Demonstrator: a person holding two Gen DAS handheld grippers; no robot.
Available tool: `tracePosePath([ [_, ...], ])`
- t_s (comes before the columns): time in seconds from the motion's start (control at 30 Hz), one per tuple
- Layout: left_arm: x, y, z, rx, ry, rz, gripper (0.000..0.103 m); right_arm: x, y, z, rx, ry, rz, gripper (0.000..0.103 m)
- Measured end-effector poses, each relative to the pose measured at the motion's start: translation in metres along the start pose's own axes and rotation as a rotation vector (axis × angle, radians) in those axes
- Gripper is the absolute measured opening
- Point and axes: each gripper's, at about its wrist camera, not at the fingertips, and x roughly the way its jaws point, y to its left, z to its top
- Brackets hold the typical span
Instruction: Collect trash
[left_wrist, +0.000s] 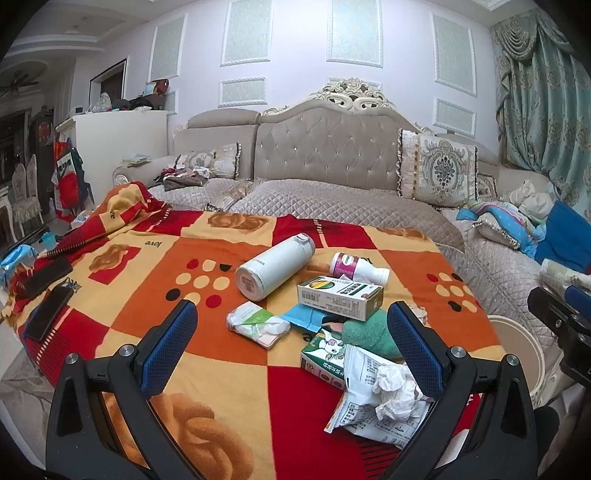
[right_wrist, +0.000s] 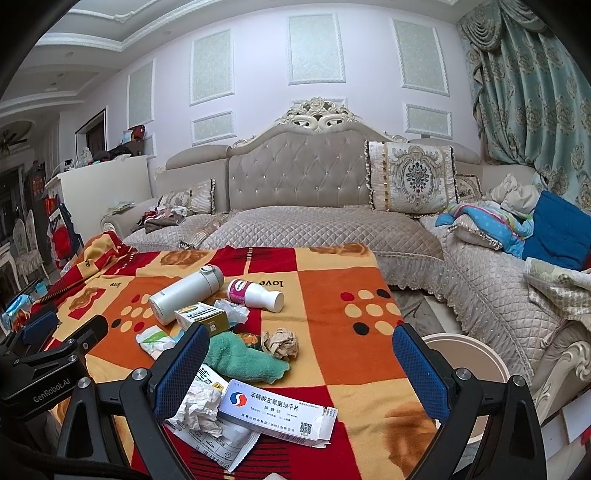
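On the blanket (left_wrist: 155, 266) covering the table, the trash lies bunched toward the right-hand near corner, which I judge suits the pale bin (right_wrist: 465, 350) standing just off that edge. Both tongs hover above the pile, spread wide with nothing between the blue pads. The left gripper (left_wrist: 291, 347) frames a tissue pack (left_wrist: 258, 325), a green cloth (left_wrist: 369, 332) and a wrapper (left_wrist: 373, 406) topped by a white tissue wad (left_wrist: 395, 391). The right gripper (right_wrist: 299, 365) sits over a white pill box (right_wrist: 277, 413), probably its nearest candidate.

The flask (left_wrist: 275, 267) and pink bottle (left_wrist: 354, 267) lie on their sides further back, beside a green-striped box (left_wrist: 340, 297); whether those count as trash cannot be told.

The right view alone shows the pill box, a brown paper ball (right_wrist: 280, 343) and the open bin mouth. The left view alone shows a milk carton (left_wrist: 321, 356), a blue sachet (left_wrist: 306, 317), and dark phones (left_wrist: 48, 295) at the blanket's far left.
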Motion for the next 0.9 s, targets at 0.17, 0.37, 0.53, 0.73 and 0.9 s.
tracePosePath([
  [0.17, 0.004, -0.001, -0.005, 0.009, 0.012, 0.000, 0.102, 0.003, -0.001, -0.003, -0.016, 0.046, -0.010, 0.099],
  [0.37, 0.007, -0.001, -0.008, 0.009, 0.024, 0.001, 0.102, 0.007, -0.002, -0.005, -0.018, 0.065, -0.010, 0.099],
  [0.53, 0.007, -0.003, -0.009, 0.012, 0.029, 0.001, 0.102, 0.007, -0.004, -0.007, -0.010, 0.061, -0.005, 0.099],
  [0.73, 0.008, -0.004, -0.010, 0.012, 0.031, 0.000, 0.102, 0.010, -0.005, -0.008, -0.006, 0.065, 0.002, 0.099],
  [0.9, 0.009, -0.005, -0.012, 0.015, 0.037, -0.002, 0.102, 0.011, -0.006, -0.008, -0.009, 0.061, 0.000, 0.099],
])
